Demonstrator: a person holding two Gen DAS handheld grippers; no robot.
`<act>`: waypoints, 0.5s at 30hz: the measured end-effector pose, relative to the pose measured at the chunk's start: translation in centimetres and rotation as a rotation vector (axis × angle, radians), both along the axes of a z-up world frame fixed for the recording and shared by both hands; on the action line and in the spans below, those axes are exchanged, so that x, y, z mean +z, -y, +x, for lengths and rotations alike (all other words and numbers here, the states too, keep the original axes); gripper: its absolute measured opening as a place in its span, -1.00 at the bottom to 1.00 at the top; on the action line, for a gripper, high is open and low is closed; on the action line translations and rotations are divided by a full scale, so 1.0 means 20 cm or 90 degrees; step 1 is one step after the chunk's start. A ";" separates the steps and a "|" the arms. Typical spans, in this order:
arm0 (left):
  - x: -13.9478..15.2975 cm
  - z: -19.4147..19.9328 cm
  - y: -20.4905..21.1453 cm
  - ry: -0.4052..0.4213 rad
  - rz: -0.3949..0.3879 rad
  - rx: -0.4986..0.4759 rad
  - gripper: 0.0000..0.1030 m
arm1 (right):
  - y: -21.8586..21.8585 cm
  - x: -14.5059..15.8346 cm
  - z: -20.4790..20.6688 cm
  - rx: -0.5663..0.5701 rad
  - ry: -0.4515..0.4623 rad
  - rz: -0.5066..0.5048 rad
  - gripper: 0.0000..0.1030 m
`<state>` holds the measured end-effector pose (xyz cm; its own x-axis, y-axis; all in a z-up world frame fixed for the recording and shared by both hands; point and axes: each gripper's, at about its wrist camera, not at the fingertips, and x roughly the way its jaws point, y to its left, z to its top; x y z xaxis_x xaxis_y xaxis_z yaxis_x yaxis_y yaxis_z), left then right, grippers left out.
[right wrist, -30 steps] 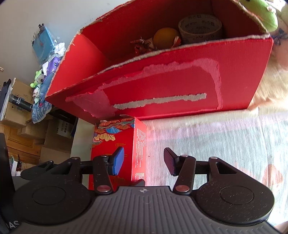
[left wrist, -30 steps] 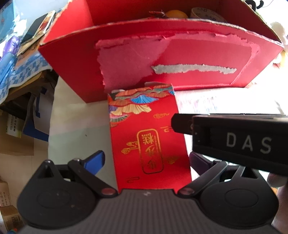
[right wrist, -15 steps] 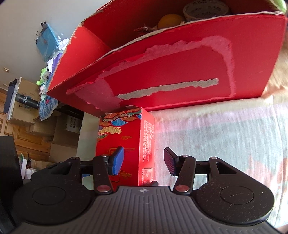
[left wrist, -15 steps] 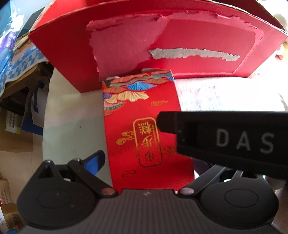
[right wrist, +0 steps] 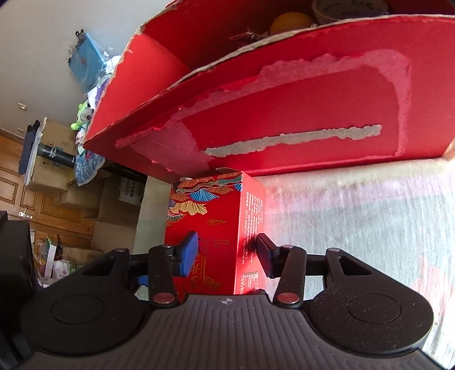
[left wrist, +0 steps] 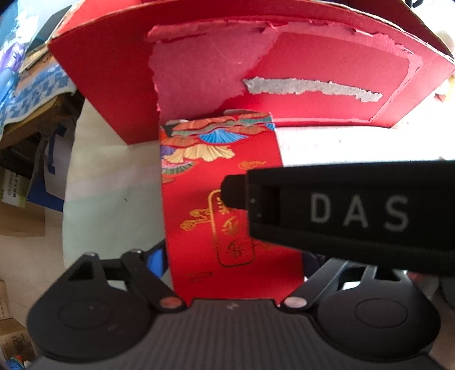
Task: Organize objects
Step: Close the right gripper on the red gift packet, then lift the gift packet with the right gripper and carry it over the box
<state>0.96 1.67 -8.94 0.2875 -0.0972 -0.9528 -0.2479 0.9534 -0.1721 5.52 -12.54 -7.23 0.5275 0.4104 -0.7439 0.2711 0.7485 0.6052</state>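
Observation:
A small red box with gold and blue patterns [left wrist: 221, 182] lies on the surface, its far end against the torn front wall of a big open red carton [left wrist: 113, 85]. My left gripper [left wrist: 234, 257] is open and straddles the small box; its blue left finger [left wrist: 156, 259] sits close beside the box's edge, and the other finger is hidden. The right gripper's black body [left wrist: 355, 213] reaches across above the box. In the right wrist view the small box [right wrist: 216, 216] lies beyond my open right gripper [right wrist: 224, 253]. The carton [right wrist: 312, 113] holds an orange ball [right wrist: 290, 21] and a tape roll [right wrist: 347, 8].
A pale patterned cloth [right wrist: 355, 227] covers the surface to the right of the small box. A bare pale strip [left wrist: 113, 199] runs along its left side, then the edge drops off. Cardboard boxes [right wrist: 71, 193], a blue checked cloth [left wrist: 28, 94] and clutter lie beyond on the left.
Both grippers have moved forward and lower toward the small box, which now looms larger. The right gripper's body has slid further across it in the left view. Finger openings look unchanged.

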 end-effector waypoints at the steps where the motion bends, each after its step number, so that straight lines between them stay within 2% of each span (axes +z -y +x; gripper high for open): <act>1: 0.00 0.00 0.00 0.000 0.001 0.000 0.71 | 0.00 0.00 0.00 0.001 0.001 0.000 -0.05; 15: 0.03 0.00 0.07 -0.003 0.005 -0.008 0.66 | 0.03 0.00 -0.03 -0.006 0.002 0.009 -0.05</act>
<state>0.91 0.27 -8.40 0.2816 -0.0932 -0.9550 -0.2370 0.9577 -0.1633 4.91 -13.15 -7.16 0.5343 0.4157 -0.7361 0.2763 0.7370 0.6168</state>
